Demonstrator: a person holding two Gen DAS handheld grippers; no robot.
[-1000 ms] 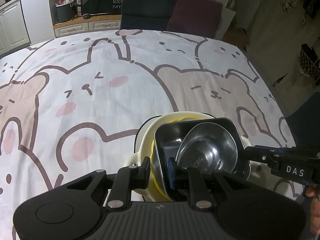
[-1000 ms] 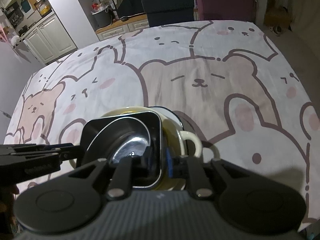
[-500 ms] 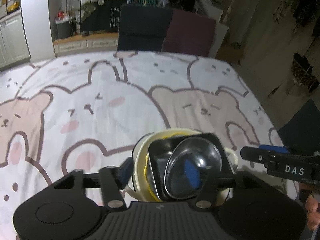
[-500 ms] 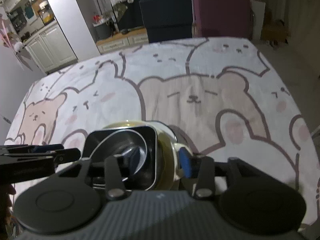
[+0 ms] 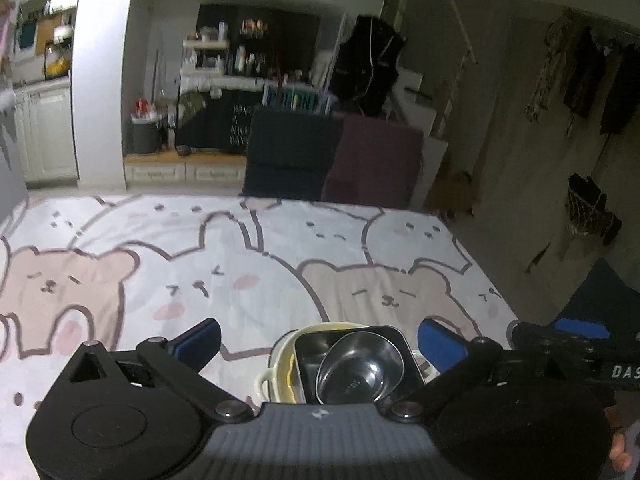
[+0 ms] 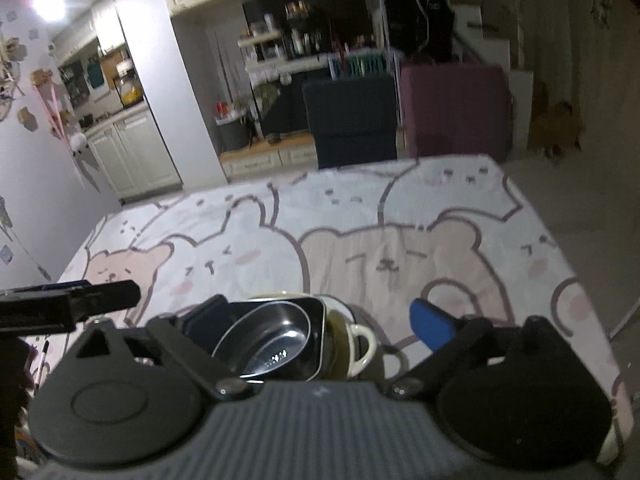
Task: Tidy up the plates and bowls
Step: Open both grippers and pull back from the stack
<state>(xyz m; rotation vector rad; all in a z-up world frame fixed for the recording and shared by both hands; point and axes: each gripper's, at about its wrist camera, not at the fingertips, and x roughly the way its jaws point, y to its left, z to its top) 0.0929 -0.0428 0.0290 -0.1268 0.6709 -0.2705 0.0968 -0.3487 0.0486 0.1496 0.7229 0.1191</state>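
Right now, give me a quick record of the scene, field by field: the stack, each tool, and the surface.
stack: round steel bowl inside a square steel dish, inside a cream pot with side handles
stack location: near edge of the table
left tool: open, fingers on either side of the stack, not touching it
right tool: open, holding nothing
surface: cloth with bear and rabbit print
far side: two chairs, one dark, one purple

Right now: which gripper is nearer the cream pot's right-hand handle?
Right. The right gripper is open with that handle between its fingers; the left gripper is open on the pot's other side.
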